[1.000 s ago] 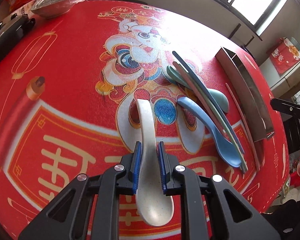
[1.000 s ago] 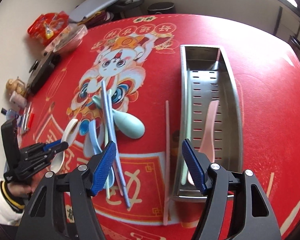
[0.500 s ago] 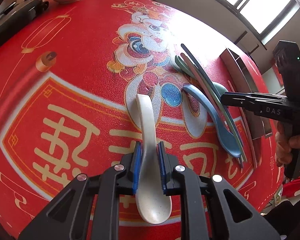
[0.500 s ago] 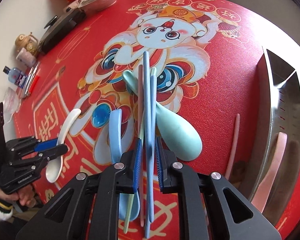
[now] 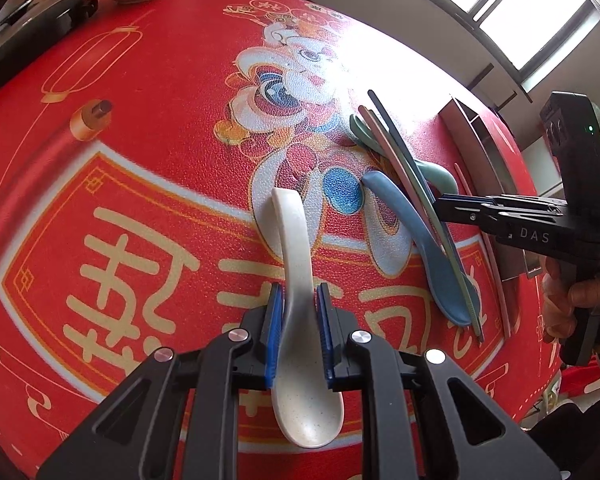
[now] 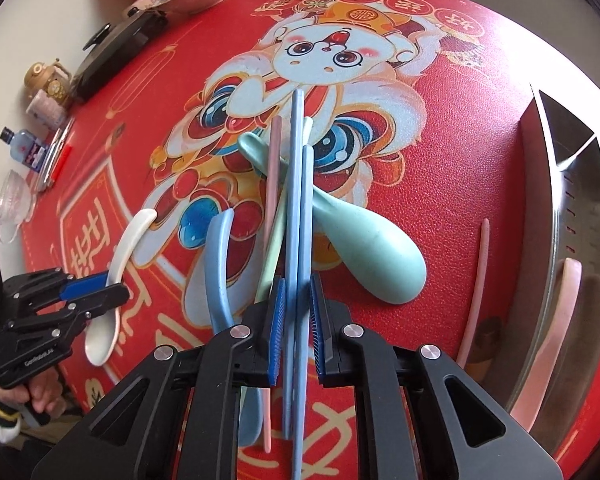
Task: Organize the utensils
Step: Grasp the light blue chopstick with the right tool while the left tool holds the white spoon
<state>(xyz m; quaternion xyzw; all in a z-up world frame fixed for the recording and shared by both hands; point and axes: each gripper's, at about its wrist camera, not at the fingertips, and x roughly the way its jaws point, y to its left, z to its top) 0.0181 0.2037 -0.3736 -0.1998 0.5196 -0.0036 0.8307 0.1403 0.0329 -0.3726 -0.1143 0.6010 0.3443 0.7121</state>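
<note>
Chopsticks in blue plastic sit between the blue pads of the right gripper, whose jaws have just been closing and now pinch the pair near the lower middle of the right wrist view. Beside them on the red printed tablecloth lie a single pink chopstick, a pale green chopstick, a blue plastic spoon and a mint green spoon (all crossing in one heap at the centre of the frame). At the right edge stands a long steel utensil tray with a pink spoon inside, and another pink chopstick lies just beside it. In the left wrist view the left gripper pinches the handle of a white speckled ceramic spoon at the lower centre, its bowl toward the camera.
</note>
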